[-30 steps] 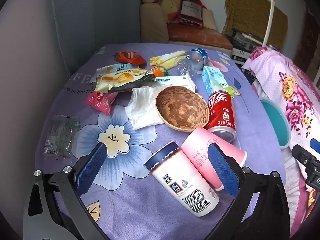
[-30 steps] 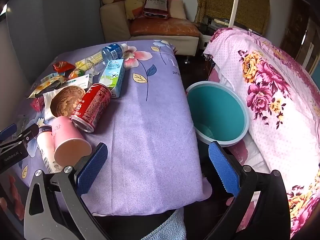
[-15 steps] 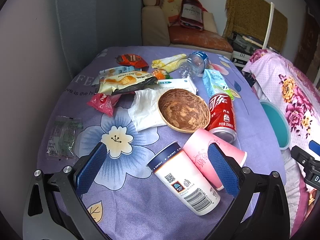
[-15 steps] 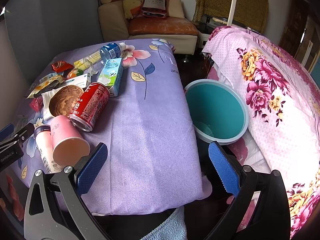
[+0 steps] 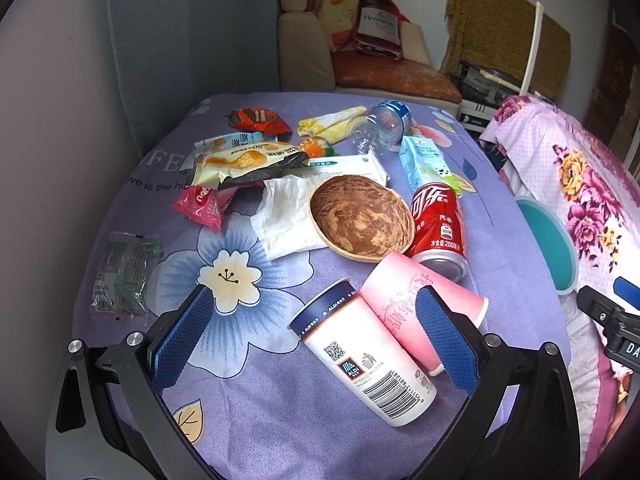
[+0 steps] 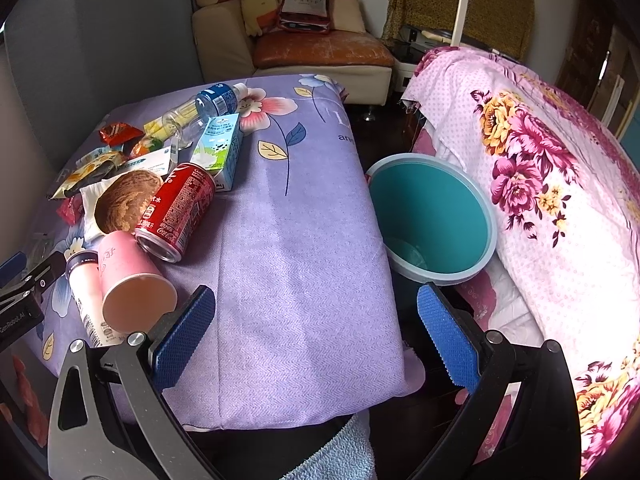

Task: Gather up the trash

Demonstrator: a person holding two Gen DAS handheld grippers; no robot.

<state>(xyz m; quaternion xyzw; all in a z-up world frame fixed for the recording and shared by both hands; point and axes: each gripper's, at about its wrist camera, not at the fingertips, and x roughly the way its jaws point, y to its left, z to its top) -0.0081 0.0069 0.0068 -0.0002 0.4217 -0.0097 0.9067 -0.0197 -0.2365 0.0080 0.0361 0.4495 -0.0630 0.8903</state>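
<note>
Both jaws gape wide and empty: the left hand-held gripper (image 5: 312,338) hangs over a white cup (image 5: 366,358) touching a pink cup (image 5: 404,300) on the worktop (image 6: 300,260); the right hand-held gripper (image 6: 316,336) sits nearer the teal bin (image 6: 430,220). Farther back lie a can (image 5: 438,224), bowl (image 5: 360,216), wrappers (image 5: 240,160) and bottle (image 5: 380,122).

Both grippers are looking like the same build: the left gripper (image 5: 312,338) and right gripper (image 6: 314,334) are each sporting black angular arms with triangular cutouts, silver round screw heads at the joints, and bright blue textured pads (image 5: 180,336) lining the fingers. White lettering is showing on each black body, cut off at the frame edge.
</note>
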